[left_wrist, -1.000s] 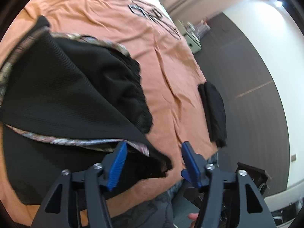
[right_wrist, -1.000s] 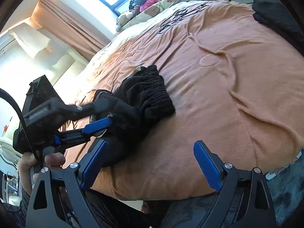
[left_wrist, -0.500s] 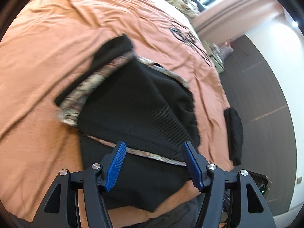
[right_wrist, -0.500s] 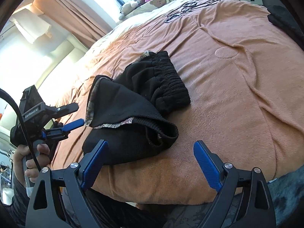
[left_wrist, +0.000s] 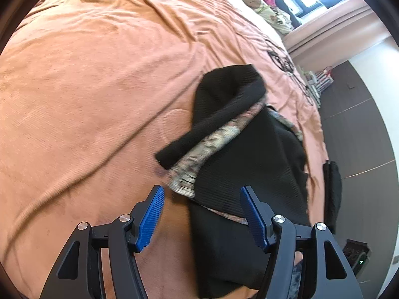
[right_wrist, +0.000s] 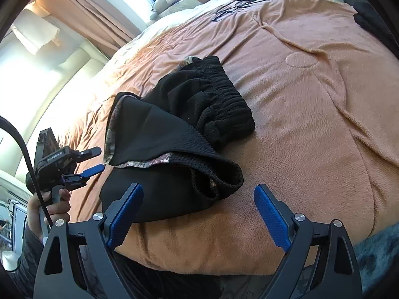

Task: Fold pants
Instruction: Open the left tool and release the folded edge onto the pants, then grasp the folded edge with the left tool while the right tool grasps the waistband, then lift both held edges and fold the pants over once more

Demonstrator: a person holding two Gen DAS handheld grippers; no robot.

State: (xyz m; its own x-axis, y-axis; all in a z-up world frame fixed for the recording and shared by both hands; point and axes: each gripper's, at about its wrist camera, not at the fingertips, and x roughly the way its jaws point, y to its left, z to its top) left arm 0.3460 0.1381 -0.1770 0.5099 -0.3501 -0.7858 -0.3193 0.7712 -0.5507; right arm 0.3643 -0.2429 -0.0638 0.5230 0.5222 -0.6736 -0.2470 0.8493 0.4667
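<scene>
lying in a loose, partly folded heap on the orange bedspread [right_wrist: 311,104], the black pants [right_wrist: 174,149] sit near the bed's front edge. their gathered waistband [right_wrist: 224,99] faces the far side, and a patterned lining strip [left_wrist: 212,144] shows along a turned-over edge.

the left hand-held gripper [left_wrist: 202,214] has its jaws spread wide, holding nothing; its blue pads [left_wrist: 150,220] hover just above the near edge of the pants, 1 over bare bedspread and the other over black cloth. in the right wrist view this same left hand-held gripper [right_wrist: 92,159] appears at the left side of the heap, just beside the lining edge but not touching it, held by a hand [right_wrist: 52,206].

the right hand-held gripper [right_wrist: 199,214] is also spread wide and grips nothing, hanging in front of the pants near the bed's front edge.

a second folded black garment [left_wrist: 333,191] lies at the bed's right edge, apart from the pants. black cables [right_wrist: 239,2] rest far up the bedspread, with stuffed toys [right_wrist: 164,2] by the window beyond.
</scene>
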